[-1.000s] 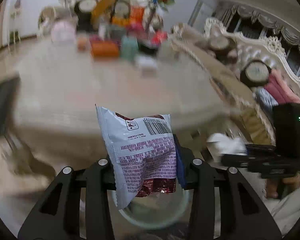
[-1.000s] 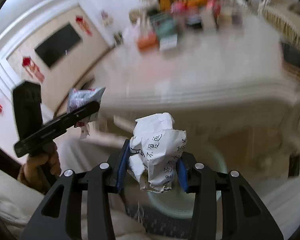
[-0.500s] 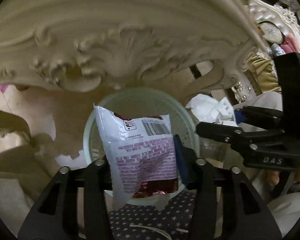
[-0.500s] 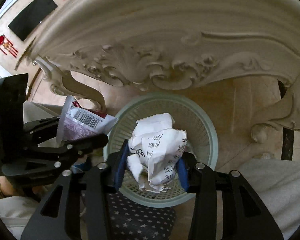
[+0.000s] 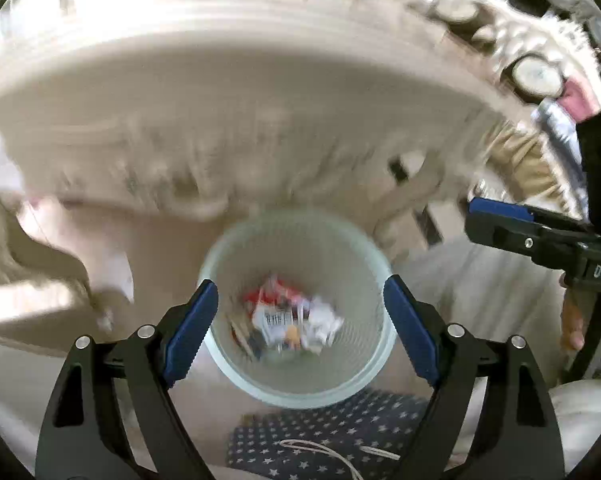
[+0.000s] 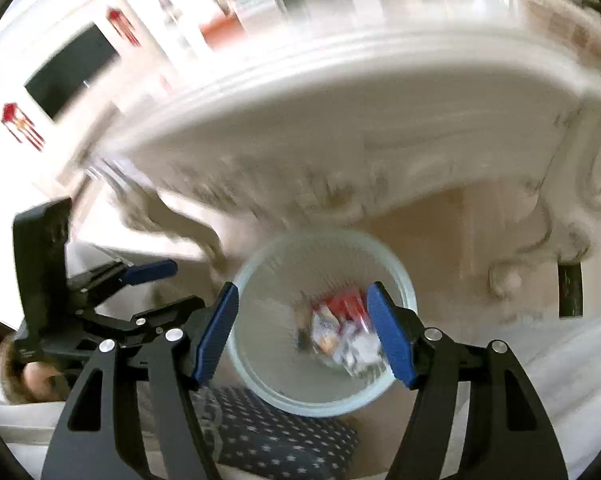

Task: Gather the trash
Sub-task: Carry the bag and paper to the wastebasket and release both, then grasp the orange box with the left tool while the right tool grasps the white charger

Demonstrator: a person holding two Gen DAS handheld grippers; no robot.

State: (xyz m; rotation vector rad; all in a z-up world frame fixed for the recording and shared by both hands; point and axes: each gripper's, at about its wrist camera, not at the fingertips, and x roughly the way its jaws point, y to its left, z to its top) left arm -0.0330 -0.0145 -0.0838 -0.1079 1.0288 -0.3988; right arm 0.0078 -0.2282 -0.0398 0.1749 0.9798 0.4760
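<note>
A pale green plastic waste basket (image 5: 220, 356) stands on the floor under the carved table edge; it also shows in the right wrist view (image 6: 252, 384). A snack wrapper (image 5: 276, 312) and crumpled paper (image 5: 324, 324) lie at its bottom, blurred; they show in the right wrist view as the wrapper (image 6: 340, 304) and paper (image 6: 360, 352). My left gripper (image 5: 298, 334) is open and empty above the basket. My right gripper (image 6: 302, 334) is open and empty above it too. Each gripper shows in the other's view, the right one (image 5: 500, 216) and the left one (image 6: 148, 272).
The ornate cream table (image 5: 260, 100) overhangs the basket, with blurred items on top. A carved table leg (image 6: 596, 184) stands at the right. A dark star-patterned cloth (image 5: 324, 436) lies just before the basket. A sofa with cushions (image 5: 540, 80) is at the far right.
Both grippers have opened and dropped their loads: the snack wrapper and the crumpled paper now lie in the basket. Both views have tilted upward and are motion-blurred.
</note>
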